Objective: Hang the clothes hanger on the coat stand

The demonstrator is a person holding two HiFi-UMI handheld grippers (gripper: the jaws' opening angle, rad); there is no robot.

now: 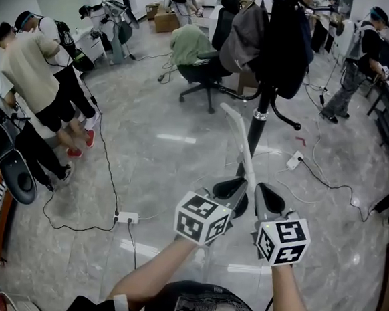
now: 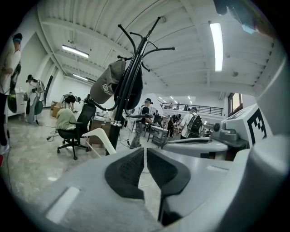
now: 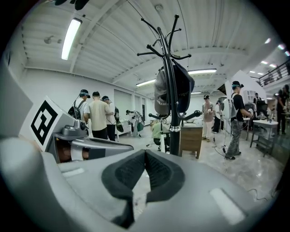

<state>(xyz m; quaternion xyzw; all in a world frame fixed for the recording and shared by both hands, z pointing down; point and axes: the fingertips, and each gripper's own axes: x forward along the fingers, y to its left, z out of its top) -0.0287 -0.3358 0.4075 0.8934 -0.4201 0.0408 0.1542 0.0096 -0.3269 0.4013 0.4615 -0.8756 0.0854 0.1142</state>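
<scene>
though closed, hand-held grippers [image 1: 235,186] [image 1: 266,193] at white hanger [image 1: 241,143]

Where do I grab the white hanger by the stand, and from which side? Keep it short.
Probably midway along the hanger, on its bare white arm. That arm slants up clear of the floor in front of the stand and looks narrow enough for the jaws to span. Come from the near side, jaws set across the arm, so the pole behind stays out of the way.

The clothes hanger [image 1: 241,138] stands in front of the coat stand [image 1: 259,128], between it and me. I see an office chair [image 1: 202,71] behind the stand, to its left.
</scene>
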